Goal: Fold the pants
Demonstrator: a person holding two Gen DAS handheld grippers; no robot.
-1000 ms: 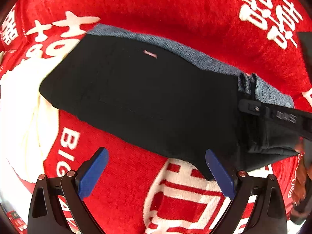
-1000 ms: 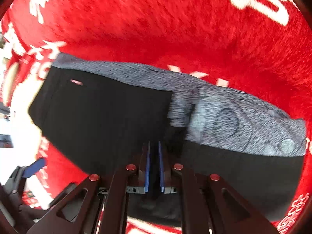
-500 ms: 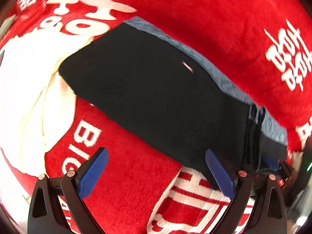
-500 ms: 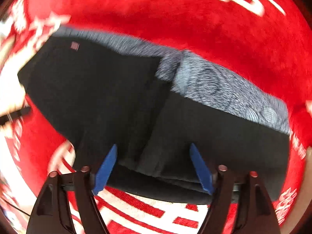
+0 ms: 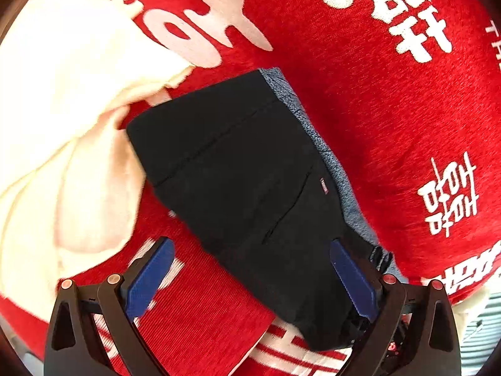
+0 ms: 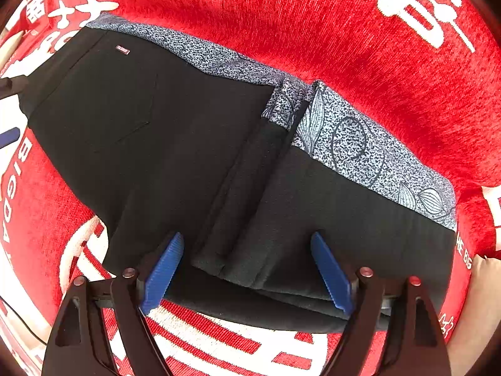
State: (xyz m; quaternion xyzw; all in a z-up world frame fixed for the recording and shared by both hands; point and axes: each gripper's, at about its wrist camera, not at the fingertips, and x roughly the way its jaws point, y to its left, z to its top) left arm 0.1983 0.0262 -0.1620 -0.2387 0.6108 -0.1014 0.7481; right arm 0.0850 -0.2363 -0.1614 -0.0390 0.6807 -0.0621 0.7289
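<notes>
The black pants (image 5: 238, 169) lie folded on a red blanket (image 5: 375, 100), with a grey patterned strip (image 5: 332, 163) along their far edge. My left gripper (image 5: 250, 279) is open above the pants' near end; its right blue pad (image 5: 350, 282) is over the cloth and its left pad over the blanket. From the right wrist, the pants (image 6: 141, 119) show a folded ridge in the middle and the patterned strip (image 6: 369, 144). My right gripper (image 6: 247, 272) points down over the near folded edge. Its jaws are opening, with the cloth between them but free of the pads.
A cream white cloth (image 5: 62, 119) lies bunched on the blanket, touching the pants' far left corner. The blanket (image 6: 313, 25) carries large white characters and letters. A pale floor or bed edge (image 5: 482, 322) shows at the lower right.
My right gripper was shut on the pants' fold and has now opened, letting it drop flat. The left gripper stayed open and swung sideways, bringing the cream cloth more into view.
</notes>
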